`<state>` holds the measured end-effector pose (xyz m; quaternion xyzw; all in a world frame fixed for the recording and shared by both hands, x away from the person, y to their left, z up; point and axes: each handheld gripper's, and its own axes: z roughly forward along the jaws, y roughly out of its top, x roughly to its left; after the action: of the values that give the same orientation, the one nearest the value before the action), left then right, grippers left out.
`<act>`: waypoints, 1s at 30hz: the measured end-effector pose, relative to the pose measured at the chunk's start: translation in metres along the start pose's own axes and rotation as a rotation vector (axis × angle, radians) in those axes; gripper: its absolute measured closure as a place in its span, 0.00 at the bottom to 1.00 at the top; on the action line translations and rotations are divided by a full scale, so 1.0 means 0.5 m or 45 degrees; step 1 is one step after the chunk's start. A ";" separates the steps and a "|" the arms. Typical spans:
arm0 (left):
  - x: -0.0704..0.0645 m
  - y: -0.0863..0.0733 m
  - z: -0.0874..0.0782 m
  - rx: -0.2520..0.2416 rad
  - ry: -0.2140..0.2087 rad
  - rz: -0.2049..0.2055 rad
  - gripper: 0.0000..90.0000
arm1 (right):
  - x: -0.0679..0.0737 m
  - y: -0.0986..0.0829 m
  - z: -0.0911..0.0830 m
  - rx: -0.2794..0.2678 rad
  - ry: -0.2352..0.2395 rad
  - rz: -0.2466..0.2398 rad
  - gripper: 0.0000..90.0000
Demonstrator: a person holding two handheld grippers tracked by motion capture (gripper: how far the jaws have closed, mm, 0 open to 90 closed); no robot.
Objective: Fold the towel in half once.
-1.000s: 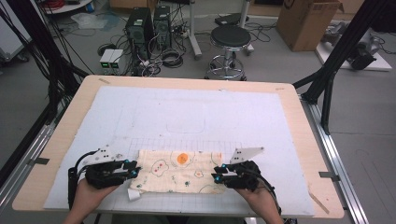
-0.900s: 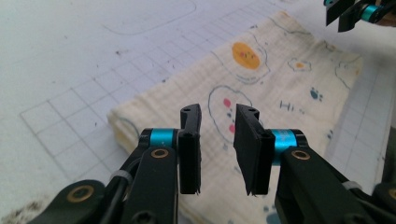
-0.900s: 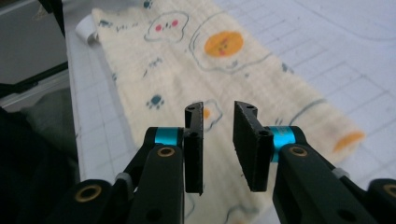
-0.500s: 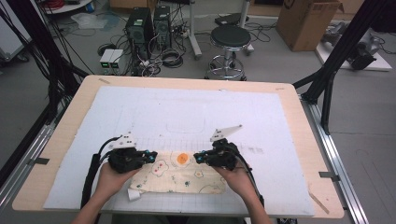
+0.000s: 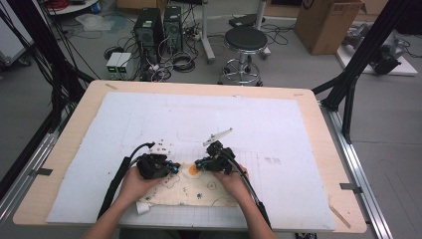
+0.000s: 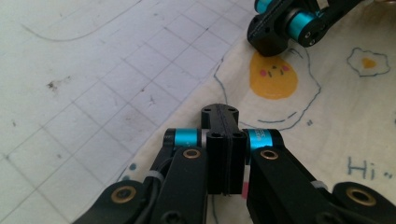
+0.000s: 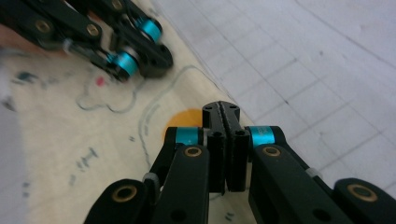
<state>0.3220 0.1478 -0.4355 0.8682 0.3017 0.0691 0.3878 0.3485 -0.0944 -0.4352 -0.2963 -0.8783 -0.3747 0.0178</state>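
A cream cloth [image 5: 199, 191] printed with fried eggs and small doodles lies flat on the white gridded mat [image 5: 199, 119] near the table's front edge. My left gripper [image 5: 175, 167] is shut, its tips low over the cloth's far edge, left of an orange yolk print [image 5: 193, 170]. My right gripper [image 5: 198, 163] is shut too, just right of that yolk, pointing at the left one. In the left gripper view my left gripper [image 6: 220, 112] hovers over the cloth [image 6: 336, 116] with the right gripper [image 6: 275, 32] beyond the yolk [image 6: 273, 77]. In the right gripper view my right gripper [image 7: 222, 109] sits by the cloth's border [image 7: 56, 140].
The mat covers most of the wooden table [image 5: 84, 114], with open mat beyond and to both sides of the cloth. A small white tag [image 5: 143, 209] lies at the cloth's front left corner. A stool [image 5: 244, 40], computer towers and cables stand on the floor behind the table.
Both grippers have travelled inward from the cloth's left and right ends and now nearly meet over its middle. The cloth has stayed flat in place.
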 end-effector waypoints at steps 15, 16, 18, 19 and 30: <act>0.030 -0.022 -0.026 -0.014 0.057 -0.055 0.99 | -0.026 -0.026 -0.030 -0.008 -0.036 0.047 1.00; 0.034 -0.024 -0.029 -0.015 0.058 -0.058 0.98 | -0.029 -0.030 -0.034 -0.013 -0.040 0.049 1.00; 0.040 -0.029 -0.035 -0.012 0.064 -0.069 0.98 | -0.035 -0.039 -0.043 -0.018 -0.045 0.067 1.00; 0.042 -0.031 -0.037 -0.018 0.062 -0.082 0.98 | -0.039 -0.043 -0.048 -0.022 -0.047 0.067 1.00; 0.062 -0.046 -0.054 -0.028 0.085 -0.115 0.97 | -0.065 -0.090 -0.097 -0.052 -0.109 0.105 1.00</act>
<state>0.3266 0.1948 -0.4370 0.8466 0.3526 0.0837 0.3898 0.3423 -0.1678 -0.4378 -0.3483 -0.8575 -0.3785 -0.0106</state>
